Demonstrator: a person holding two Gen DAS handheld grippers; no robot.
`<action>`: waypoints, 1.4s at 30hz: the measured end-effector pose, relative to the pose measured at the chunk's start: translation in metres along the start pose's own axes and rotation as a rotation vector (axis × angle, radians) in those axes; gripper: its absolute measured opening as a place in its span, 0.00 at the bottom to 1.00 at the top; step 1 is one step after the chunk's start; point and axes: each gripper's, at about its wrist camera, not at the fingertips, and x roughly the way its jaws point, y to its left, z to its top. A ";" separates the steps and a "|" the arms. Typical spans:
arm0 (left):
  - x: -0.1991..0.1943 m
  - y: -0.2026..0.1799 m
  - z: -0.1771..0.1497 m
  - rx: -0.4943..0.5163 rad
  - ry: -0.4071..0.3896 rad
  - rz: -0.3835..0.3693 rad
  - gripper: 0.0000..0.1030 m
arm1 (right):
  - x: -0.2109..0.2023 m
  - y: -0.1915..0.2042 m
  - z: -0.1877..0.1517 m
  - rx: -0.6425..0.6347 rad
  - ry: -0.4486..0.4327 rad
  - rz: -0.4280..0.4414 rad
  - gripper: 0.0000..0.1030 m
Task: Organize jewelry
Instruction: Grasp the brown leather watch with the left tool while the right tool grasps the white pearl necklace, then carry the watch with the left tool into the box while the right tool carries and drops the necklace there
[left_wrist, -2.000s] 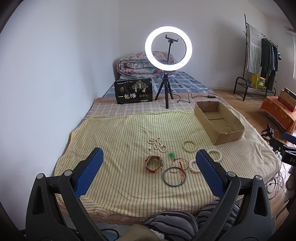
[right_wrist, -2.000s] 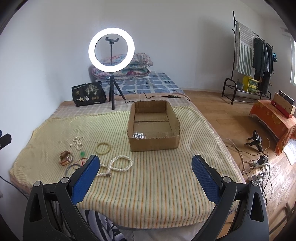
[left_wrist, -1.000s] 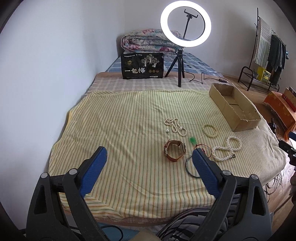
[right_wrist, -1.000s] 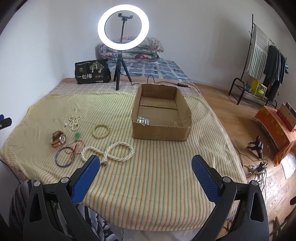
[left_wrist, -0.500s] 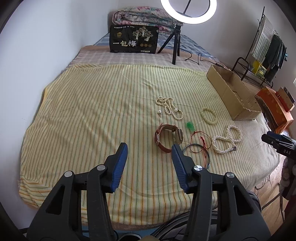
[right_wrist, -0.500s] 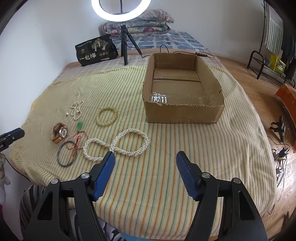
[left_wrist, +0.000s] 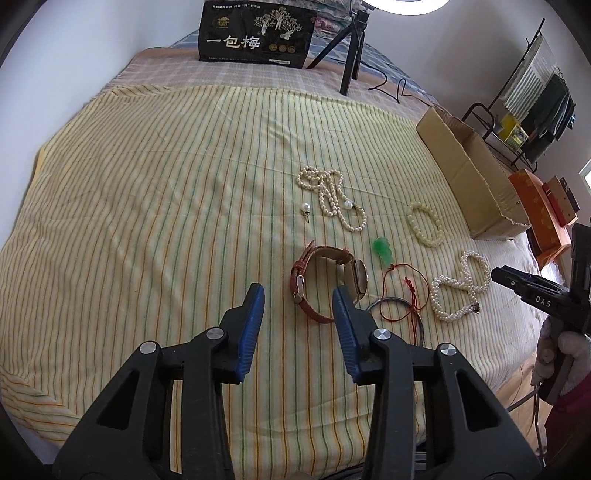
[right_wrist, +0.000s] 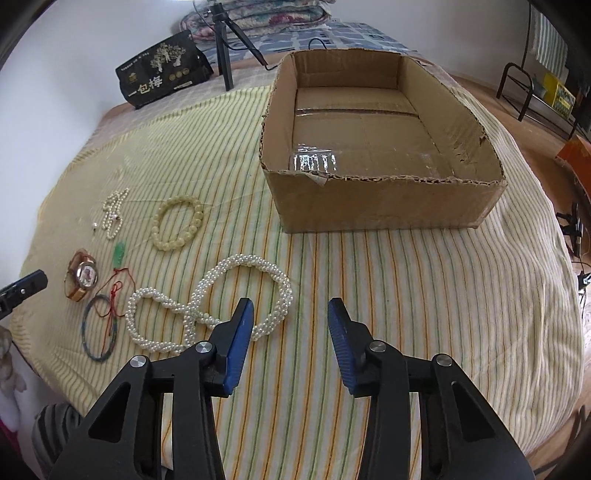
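Observation:
Jewelry lies on a striped yellow cloth. A brown-strap watch (left_wrist: 327, 280) sits just ahead of my left gripper (left_wrist: 298, 295), which is open and empty. Near it lie a thin pearl necklace (left_wrist: 332, 197), a loose pearl earring (left_wrist: 305, 208), a green pendant on red cord (left_wrist: 384, 252), a dark bangle (left_wrist: 399, 310) and a cream bead bracelet (left_wrist: 424, 223). A thick twisted pearl necklace (right_wrist: 207, 302) lies by the left finger of my right gripper (right_wrist: 290, 310), which is open and empty. An empty cardboard box (right_wrist: 384, 206) stands beyond it.
A black printed box (left_wrist: 256, 33) and a ring-light tripod (left_wrist: 349, 48) stand at the far end of the bed. A clothes rack (left_wrist: 532, 99) and orange boxes (left_wrist: 543, 214) stand off the right side. Cables lie on the wood floor (right_wrist: 576, 229).
Both grippers have moved forward and down toward the cloth and have narrowed from wide open. The left one has come close to the watch, the right one close to the thick pearl necklace.

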 end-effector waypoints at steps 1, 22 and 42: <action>0.004 0.000 0.001 0.001 0.007 0.000 0.38 | 0.002 0.001 0.001 -0.001 0.005 -0.004 0.37; 0.047 -0.007 0.000 0.000 0.083 0.008 0.30 | 0.027 0.006 0.012 -0.053 0.046 -0.035 0.32; 0.045 -0.005 -0.002 -0.024 0.052 0.038 0.06 | 0.007 0.001 0.003 -0.040 -0.021 0.024 0.07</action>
